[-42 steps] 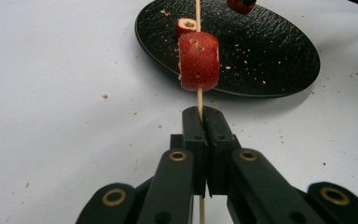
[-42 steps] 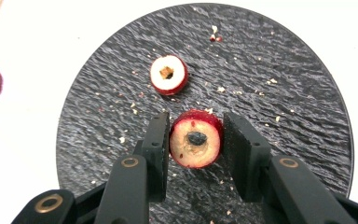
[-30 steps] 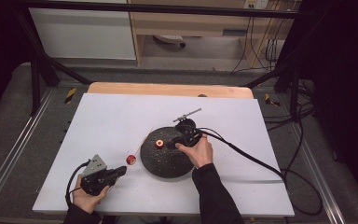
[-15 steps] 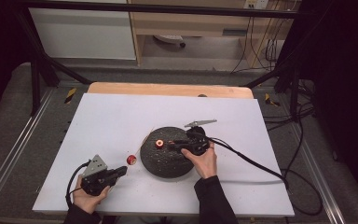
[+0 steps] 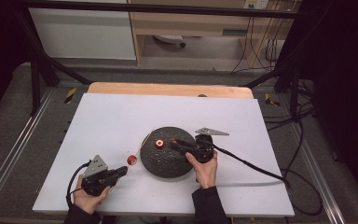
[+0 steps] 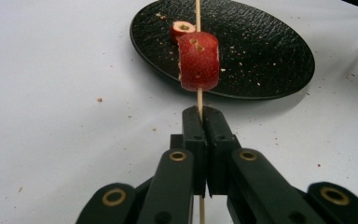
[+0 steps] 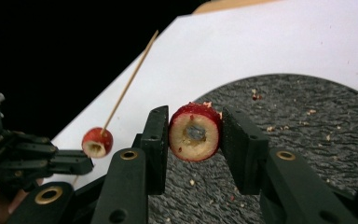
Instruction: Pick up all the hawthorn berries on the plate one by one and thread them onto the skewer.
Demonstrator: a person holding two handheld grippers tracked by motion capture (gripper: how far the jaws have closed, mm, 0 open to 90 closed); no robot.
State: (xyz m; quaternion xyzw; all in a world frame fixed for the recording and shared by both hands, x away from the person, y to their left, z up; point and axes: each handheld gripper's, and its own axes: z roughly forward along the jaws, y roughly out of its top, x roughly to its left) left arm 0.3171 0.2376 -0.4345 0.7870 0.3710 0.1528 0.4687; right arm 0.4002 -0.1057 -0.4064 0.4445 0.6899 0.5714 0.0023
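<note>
My left gripper (image 5: 122, 171) (image 6: 203, 113), near the table's front left, is shut on a thin wooden skewer (image 6: 198, 14). A red cored fruit piece (image 6: 198, 60) (image 5: 131, 160) is threaded on the skewer just beyond the jaws. My right gripper (image 5: 173, 142) (image 7: 195, 112) points left over the black round plate (image 5: 168, 163) and is shut on a second cored red fruit piece (image 7: 195, 132), hole facing the camera. Another fruit piece (image 5: 160, 143) (image 6: 182, 29) lies on the plate just ahead of the right jaws. The skewer's free tip (image 7: 154, 33) slants up over the plate's left edge.
The white table top (image 5: 121, 116) has crumbs around the plate. A wooden board edge (image 5: 168, 88) runs along the far side. The right gripper's cable (image 5: 251, 165) trails off to the right. A metal frame and cabinets stand beyond the table.
My right hand has drawn back toward the near edge and sunk a little, and its gripper has turned to point left with the fruit piece in it. The left gripper and skewer have stayed put.
</note>
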